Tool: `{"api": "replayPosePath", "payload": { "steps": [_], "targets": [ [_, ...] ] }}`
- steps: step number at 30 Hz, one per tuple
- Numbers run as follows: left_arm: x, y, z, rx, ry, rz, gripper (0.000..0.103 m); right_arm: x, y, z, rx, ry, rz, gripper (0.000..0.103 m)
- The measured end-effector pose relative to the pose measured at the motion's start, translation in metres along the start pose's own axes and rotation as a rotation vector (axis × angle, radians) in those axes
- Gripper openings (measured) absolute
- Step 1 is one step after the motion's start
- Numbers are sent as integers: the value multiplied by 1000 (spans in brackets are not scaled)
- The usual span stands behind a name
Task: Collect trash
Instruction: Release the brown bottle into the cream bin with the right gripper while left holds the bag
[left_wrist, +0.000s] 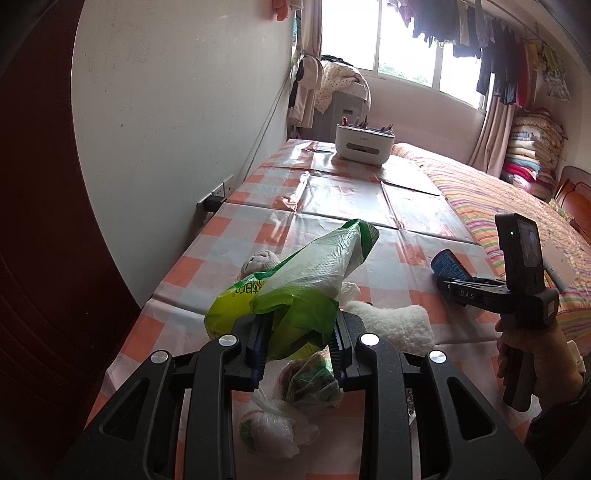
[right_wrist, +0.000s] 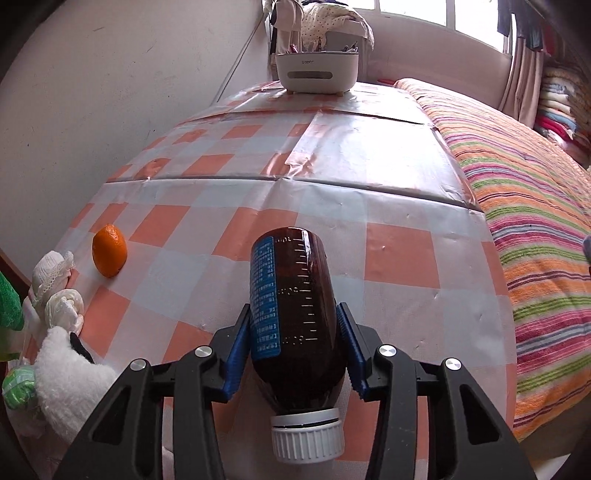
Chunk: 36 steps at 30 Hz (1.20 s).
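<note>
My left gripper (left_wrist: 299, 325) is shut on a green and white plastic bag (left_wrist: 306, 280), held above the checked tablecloth (left_wrist: 332, 206). Under it lie a tied clear bag of scraps (left_wrist: 273, 428) and a crumpled green wrapper (left_wrist: 310, 380). My right gripper (right_wrist: 295, 328) is shut on a brown medicine bottle (right_wrist: 295, 302) with a blue label and a white cap toward the camera. The right gripper (left_wrist: 448, 282) also shows in the left wrist view, holding the bottle (left_wrist: 448, 264) over the table's right side.
A white plush toy (left_wrist: 388, 321) lies beside the trash; it also shows at the left of the right wrist view (right_wrist: 62, 373). An orange (right_wrist: 109, 250) sits near the wall. A white organizer box (right_wrist: 317, 72) stands at the far end. A striped bed (right_wrist: 528, 221) borders the table's right edge.
</note>
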<state>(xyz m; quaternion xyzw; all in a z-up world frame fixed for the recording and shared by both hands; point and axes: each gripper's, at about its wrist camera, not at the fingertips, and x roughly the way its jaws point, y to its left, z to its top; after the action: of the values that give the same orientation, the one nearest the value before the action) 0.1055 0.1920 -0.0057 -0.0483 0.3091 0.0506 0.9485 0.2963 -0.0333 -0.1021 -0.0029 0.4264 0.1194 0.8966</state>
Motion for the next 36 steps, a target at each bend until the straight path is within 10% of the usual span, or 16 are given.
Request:
{"api": "replayPosePath", "payload": {
  "steps": [36],
  "targets": [
    [-31, -82, -18, 122, -63, -145, 26, -131, -39, -78, 96, -169, 151, 43]
  ]
}}
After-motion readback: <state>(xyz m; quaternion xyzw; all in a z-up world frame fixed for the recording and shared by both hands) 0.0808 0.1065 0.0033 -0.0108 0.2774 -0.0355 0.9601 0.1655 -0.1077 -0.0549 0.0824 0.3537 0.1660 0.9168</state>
